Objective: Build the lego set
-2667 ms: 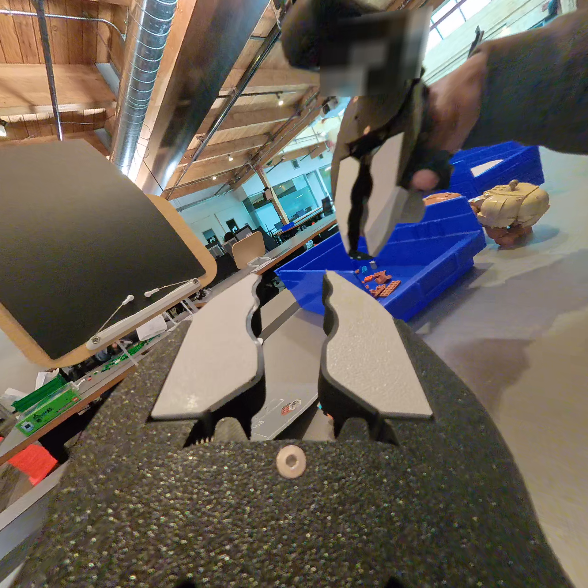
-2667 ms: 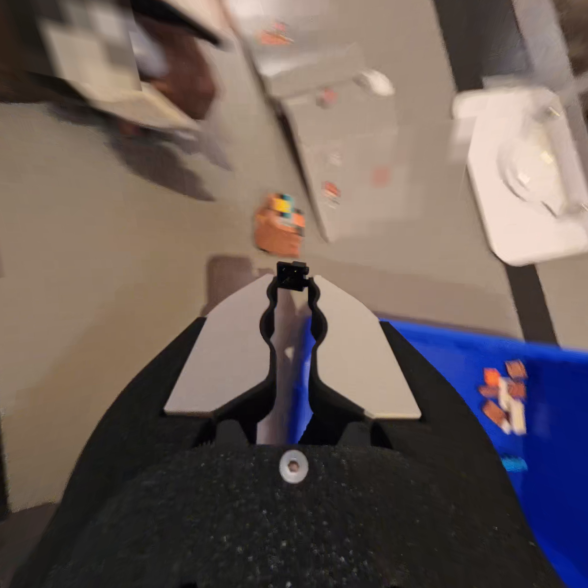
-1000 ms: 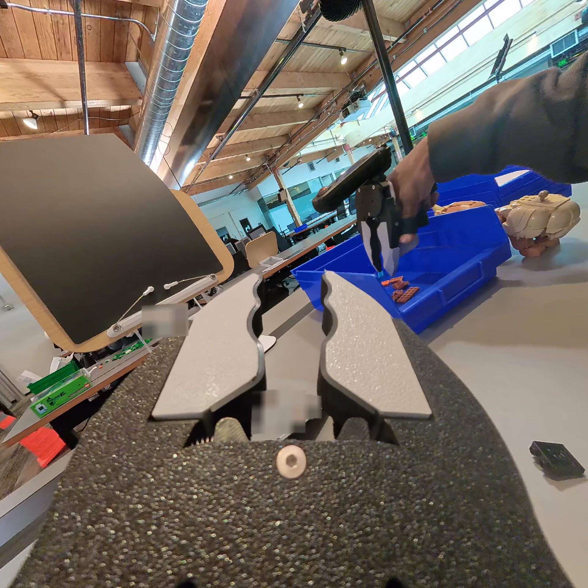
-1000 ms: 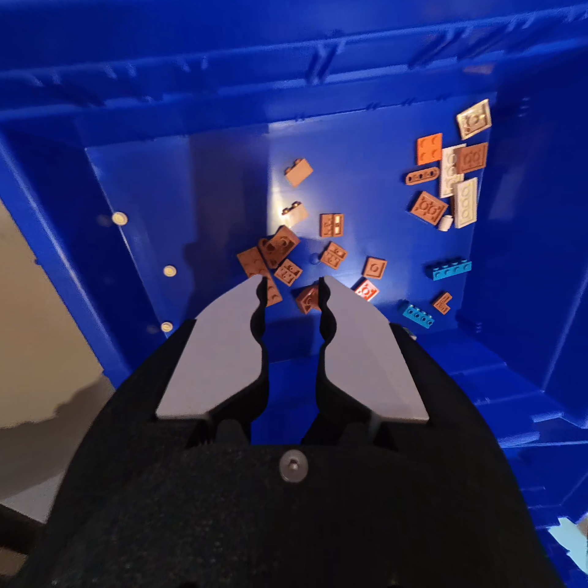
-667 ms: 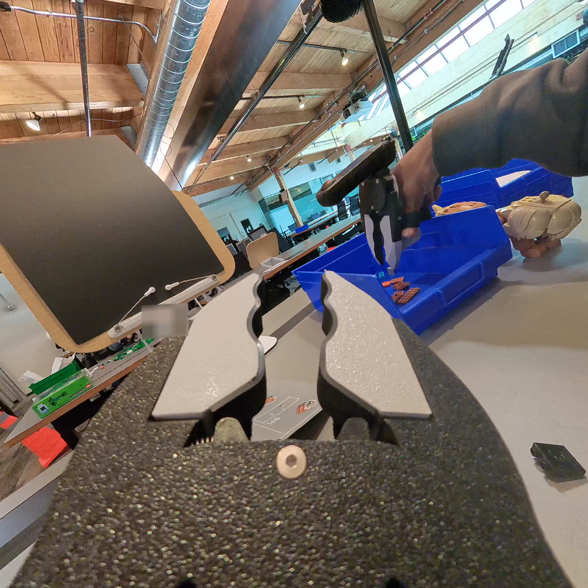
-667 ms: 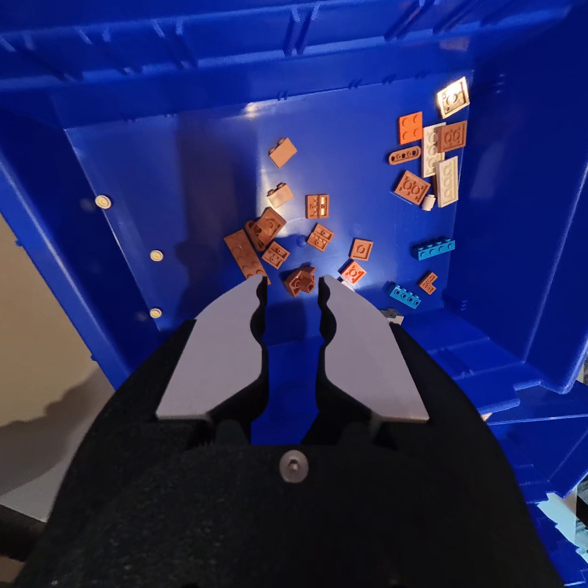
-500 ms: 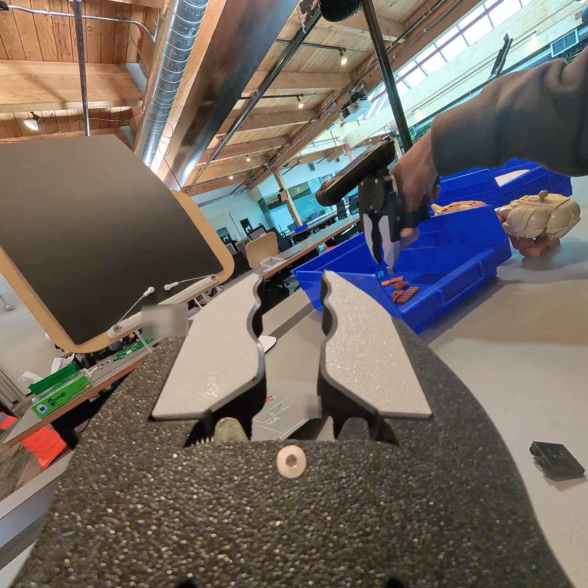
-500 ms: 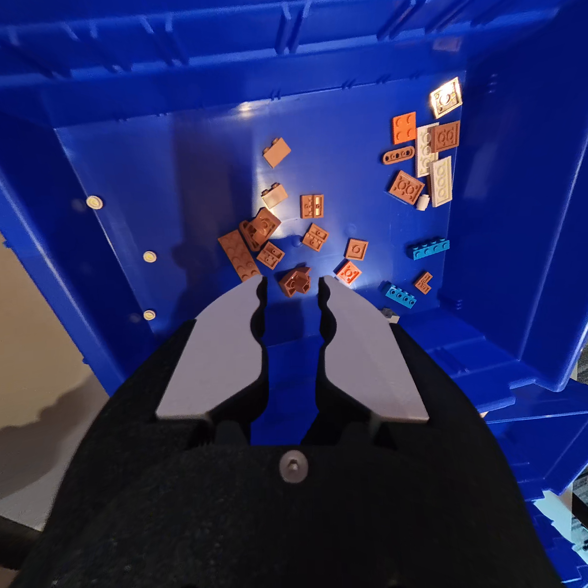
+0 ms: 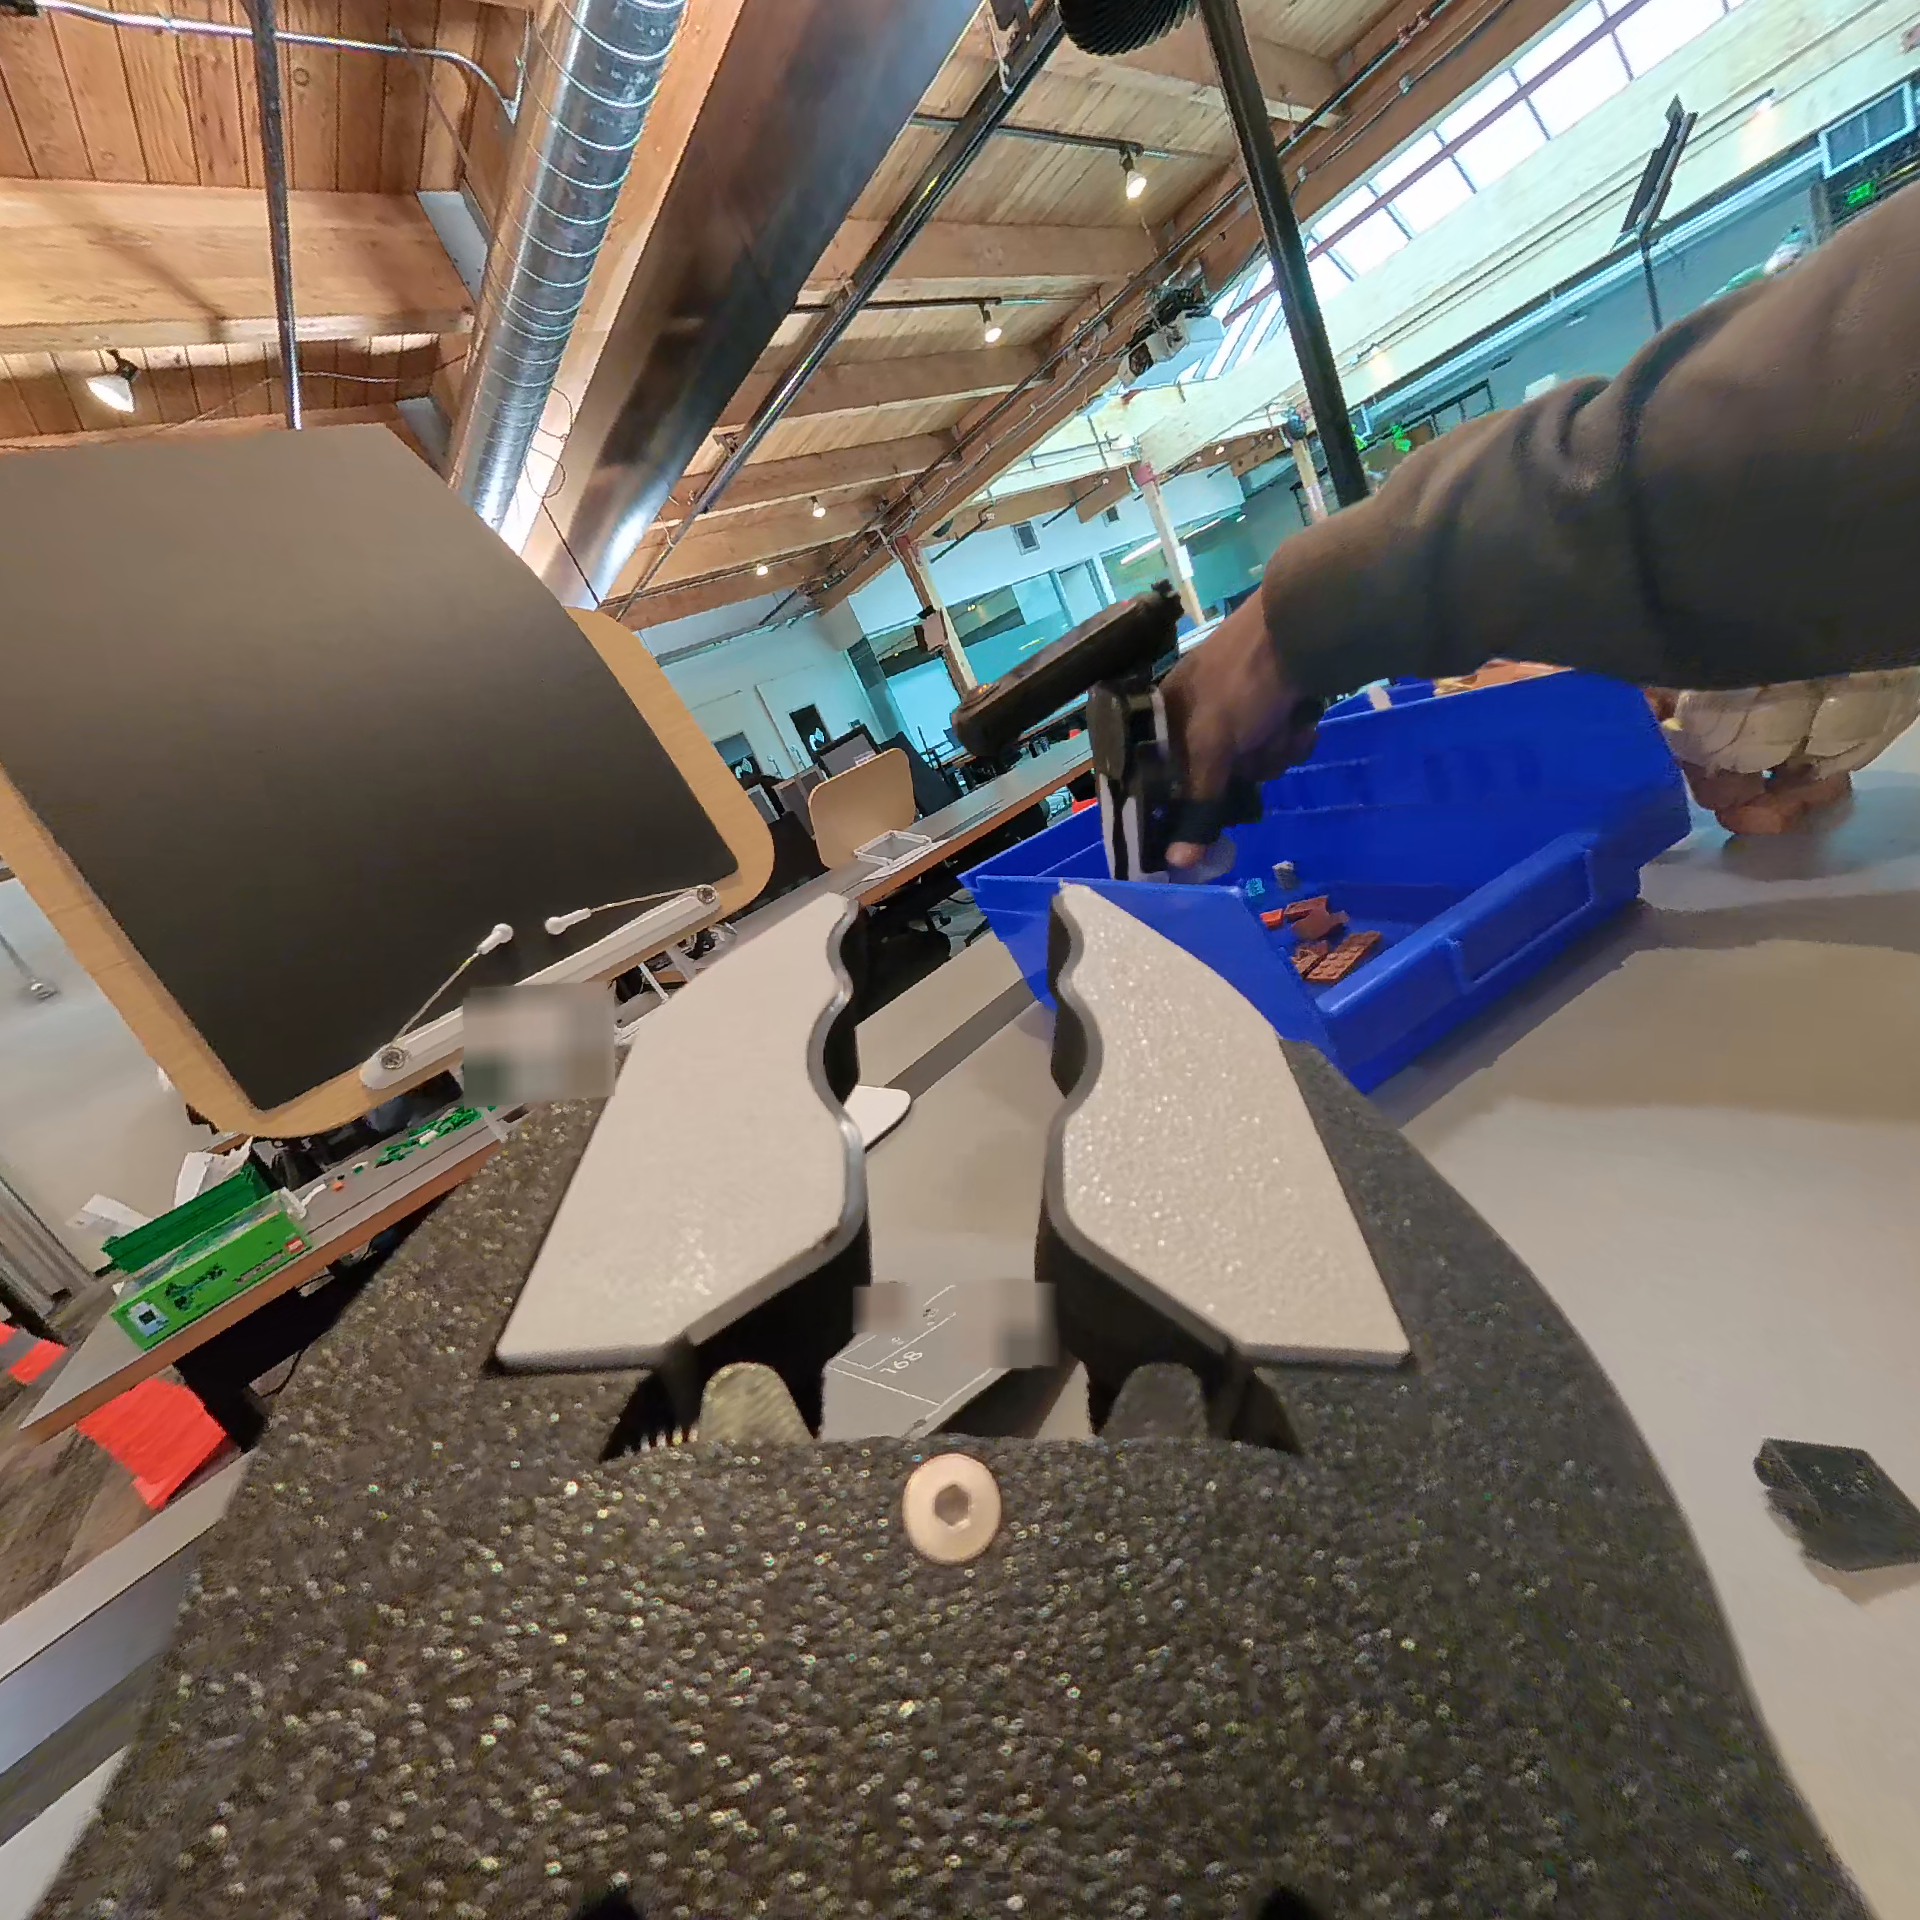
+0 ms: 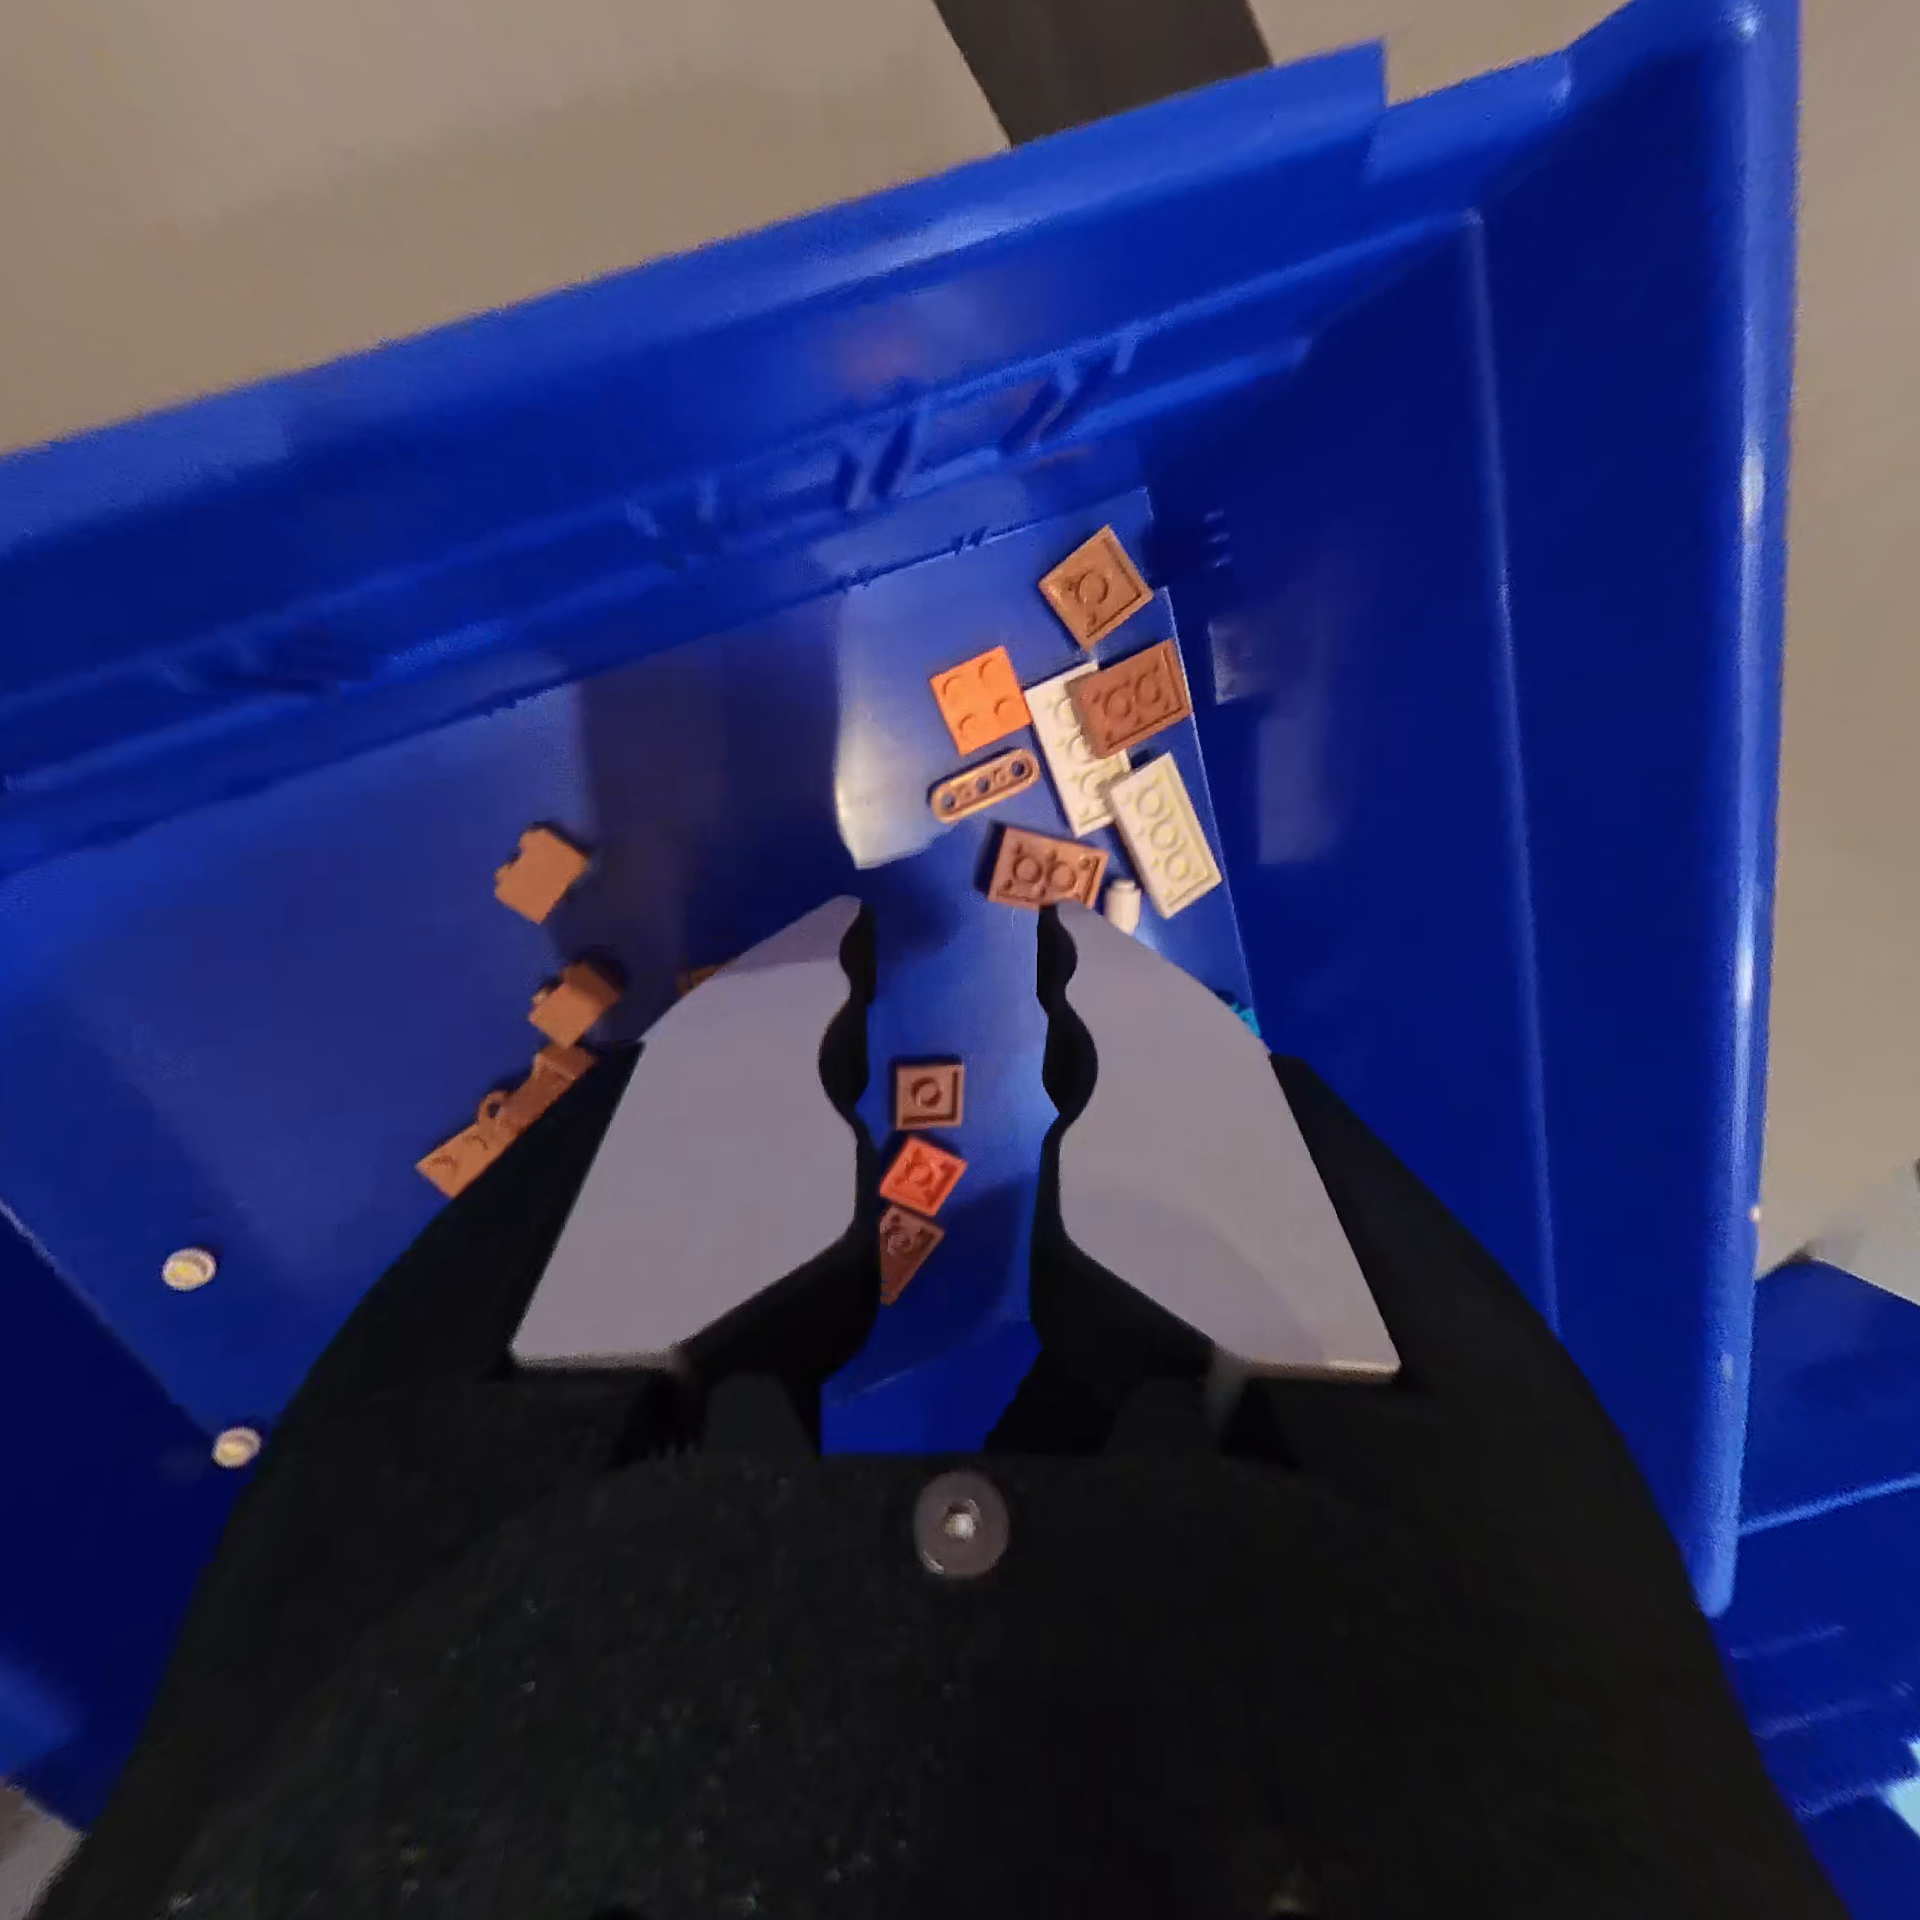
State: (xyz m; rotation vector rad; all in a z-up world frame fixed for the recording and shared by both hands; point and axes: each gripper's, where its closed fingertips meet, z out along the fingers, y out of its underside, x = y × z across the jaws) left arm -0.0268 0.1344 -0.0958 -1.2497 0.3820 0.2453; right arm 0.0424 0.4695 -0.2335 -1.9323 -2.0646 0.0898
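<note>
While your right gripper [image 10: 951, 920] hangs parted and empty inside the blue bin [image 10: 1621, 727], the brown square plate [image 10: 928, 1095] lies mid-frame between its fingers; your left gripper [image 9: 951, 920] idles apart, also empty.

Printed sheet [image 9: 902, 1363], lying on the table [image 9: 1558, 1143] and seen between the fingers of the left gripper [image 9: 951, 914], carries a thin line frame and a short printed number; mosaic patches partly cover it.

Green box [image 9: 197, 1283], lower left of the left wrist view — the front bears a pale label and a small red emblem, too small to read.

Lit green display [image 9: 1860, 192] — high on the far wall, illegible.
</note>
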